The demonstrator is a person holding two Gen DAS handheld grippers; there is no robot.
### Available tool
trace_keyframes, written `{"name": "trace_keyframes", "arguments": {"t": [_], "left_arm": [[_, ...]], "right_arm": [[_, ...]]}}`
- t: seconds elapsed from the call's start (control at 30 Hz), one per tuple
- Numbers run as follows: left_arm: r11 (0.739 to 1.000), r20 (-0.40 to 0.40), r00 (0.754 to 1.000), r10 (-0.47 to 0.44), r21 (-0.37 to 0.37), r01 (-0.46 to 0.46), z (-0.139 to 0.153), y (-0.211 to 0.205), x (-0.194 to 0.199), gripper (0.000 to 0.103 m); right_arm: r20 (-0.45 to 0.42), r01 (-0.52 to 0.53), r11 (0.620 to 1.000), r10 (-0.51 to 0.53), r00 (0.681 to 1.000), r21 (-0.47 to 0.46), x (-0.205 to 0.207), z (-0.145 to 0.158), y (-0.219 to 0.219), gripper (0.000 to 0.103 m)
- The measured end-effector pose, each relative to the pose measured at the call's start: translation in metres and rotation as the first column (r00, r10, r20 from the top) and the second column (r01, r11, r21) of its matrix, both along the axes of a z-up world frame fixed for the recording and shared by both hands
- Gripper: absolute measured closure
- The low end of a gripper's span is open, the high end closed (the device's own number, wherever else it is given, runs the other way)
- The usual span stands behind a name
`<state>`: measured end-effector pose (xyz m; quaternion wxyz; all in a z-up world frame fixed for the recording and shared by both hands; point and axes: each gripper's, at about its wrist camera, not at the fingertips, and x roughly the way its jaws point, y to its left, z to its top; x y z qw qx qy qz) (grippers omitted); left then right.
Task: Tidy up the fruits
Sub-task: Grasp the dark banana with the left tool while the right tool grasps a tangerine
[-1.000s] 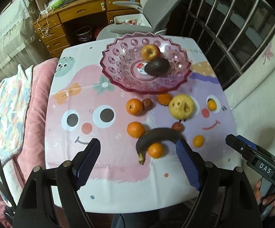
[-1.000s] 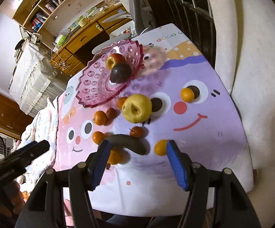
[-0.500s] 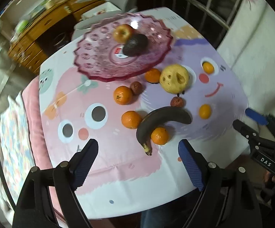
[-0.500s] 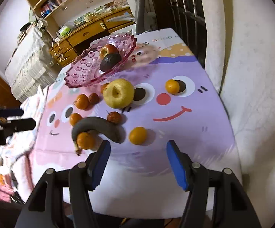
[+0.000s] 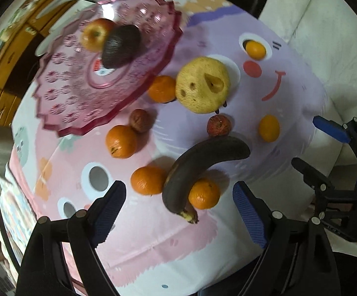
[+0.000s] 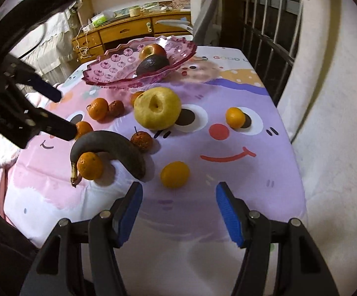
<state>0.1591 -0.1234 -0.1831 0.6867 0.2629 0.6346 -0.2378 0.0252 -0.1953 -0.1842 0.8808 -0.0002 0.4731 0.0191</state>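
I hold my left gripper [image 5: 178, 202] with its ribbed blue pads wide apart over the blackened, curved banana [image 5: 200, 165], which arches over a dimpled orange [image 5: 204, 195]. Further left sits the scalloped pink plastic bowl [image 5: 80, 93], holding a smooth apple [image 5: 96, 34] and a pebbly dark avocado [image 5: 120, 45]. My right gripper [image 6: 178, 207] is also spread and empty, just before a glossy tangerine [image 6: 174, 174], with the lumpy yellow pear [image 6: 157, 108] beyond on the slick cartoon tablecloth [image 6: 227, 197].
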Motion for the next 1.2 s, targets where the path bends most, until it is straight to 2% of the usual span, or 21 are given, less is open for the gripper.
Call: {"name": "trace_keyframes", "arguments": {"t": [0.37, 0.5, 0.73, 0.9, 1.07, 1.2], "left_arm": [[0.992, -0.112, 0.992, -0.064, 0.1, 0.075, -0.056, -0.02, 0.018, 0.018], [0.984, -0.1, 0.989, -0.113, 0.124, 0.125, -0.064, -0.03, 0.016, 0.018], [0.977, -0.085, 0.985, -0.15, 0.14, 0.161, -0.074, -0.05, 0.017, 0.018], [0.975, -0.087, 0.98, -0.178, 0.116, 0.188, -0.081, -0.063, 0.018, 0.018], [0.977, -0.093, 0.975, -0.2, 0.06, 0.206, -0.08, -0.068, 0.023, 0.018], [0.973, -0.106, 0.968, -0.229, 0.002, 0.231, -0.081, -0.064, 0.029, 0.019]], "right_arm": [[-0.027, -0.01, 1.0, 0.01, 1.0, -0.021, 0.018, -0.027, 0.014, 0.04], [-0.037, 0.01, 1.0, -0.011, 0.999, -0.022, 0.022, -0.032, 0.013, 0.04], [-0.045, 0.028, 0.999, -0.029, 0.999, -0.017, 0.028, -0.039, 0.007, 0.041], [-0.048, 0.033, 0.999, -0.033, 0.998, -0.002, 0.032, -0.042, 0.004, 0.041], [-0.041, 0.035, 0.999, -0.034, 0.999, 0.016, 0.037, -0.045, 0.002, 0.044], [-0.044, 0.031, 0.999, -0.029, 0.999, 0.026, 0.039, -0.048, 0.0, 0.055]]}}
